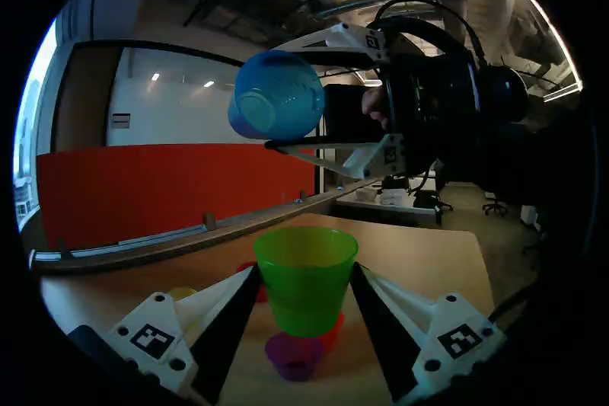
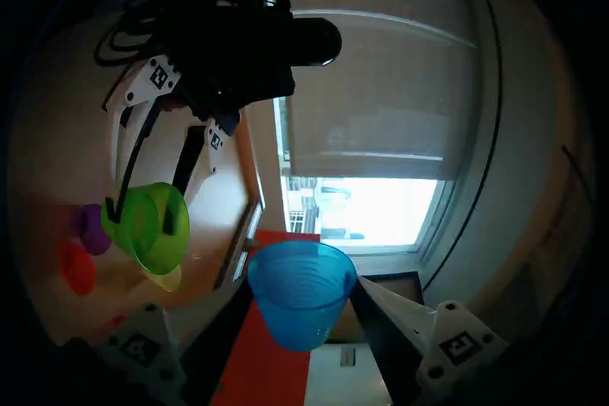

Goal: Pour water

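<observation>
**Pouring from the blue cup into the green cup**

The translucent blue plastic cup (image 1: 275,95) is clamped between both fingers of the right gripper (image 2: 302,292), which are closed only as far as the cup wall allows. The cup is tipped far over, with its mouth turned downward and to the side. The translucent green plastic cup (image 1: 304,254) is gripped in the same way by the left gripper (image 1: 307,292) and is held upright above the wooden table (image 1: 426,261), where a small purple cup (image 1: 294,356) stands below it.

The blue cup is seen higher than the green one and beyond it. Whether its lip is exactly over the green mouth cannot be told, and no stream of water can be made out. For a clean pour, the blue lip should probably be brought over the middle of the green mouth. The tilt is best increased slowly, with the green cup held level.
</observation>
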Action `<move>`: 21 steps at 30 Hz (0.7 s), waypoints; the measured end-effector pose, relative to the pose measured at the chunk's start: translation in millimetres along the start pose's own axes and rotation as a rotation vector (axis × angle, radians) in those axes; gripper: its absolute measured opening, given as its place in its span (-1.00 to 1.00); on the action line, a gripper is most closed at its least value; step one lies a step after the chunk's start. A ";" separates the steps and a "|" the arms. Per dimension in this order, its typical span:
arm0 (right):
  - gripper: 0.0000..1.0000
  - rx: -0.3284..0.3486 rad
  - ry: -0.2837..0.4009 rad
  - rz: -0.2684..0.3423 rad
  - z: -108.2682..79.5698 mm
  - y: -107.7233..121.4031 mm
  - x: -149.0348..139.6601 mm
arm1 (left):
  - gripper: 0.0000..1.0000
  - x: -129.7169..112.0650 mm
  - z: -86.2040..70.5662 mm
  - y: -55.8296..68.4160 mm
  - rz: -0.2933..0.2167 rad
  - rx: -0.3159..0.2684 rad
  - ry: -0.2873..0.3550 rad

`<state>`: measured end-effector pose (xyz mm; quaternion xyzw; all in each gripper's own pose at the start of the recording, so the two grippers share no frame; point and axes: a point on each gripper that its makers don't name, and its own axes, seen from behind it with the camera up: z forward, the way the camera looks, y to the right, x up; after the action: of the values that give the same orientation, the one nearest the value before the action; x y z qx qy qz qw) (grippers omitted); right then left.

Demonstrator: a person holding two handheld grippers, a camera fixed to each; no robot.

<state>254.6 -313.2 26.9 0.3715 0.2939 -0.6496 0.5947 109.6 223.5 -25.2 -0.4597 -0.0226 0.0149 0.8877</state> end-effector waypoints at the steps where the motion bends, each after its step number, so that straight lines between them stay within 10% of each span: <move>1: 0.81 0.000 0.000 0.000 0.0 0.0 0.1 | 0.66 0.0 -0.1 -0.2 0.000 0.000 0.000; 21: 0.81 0.002 -0.001 0.014 1.0 -2.0 -2.2 | 0.67 -0.8 -1.6 -1.2 0.001 0.002 -0.001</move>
<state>252.5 -312.6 29.2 0.3737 0.2902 -0.6461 0.5989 109.0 221.5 -25.2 -0.4589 -0.0228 0.0155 0.8880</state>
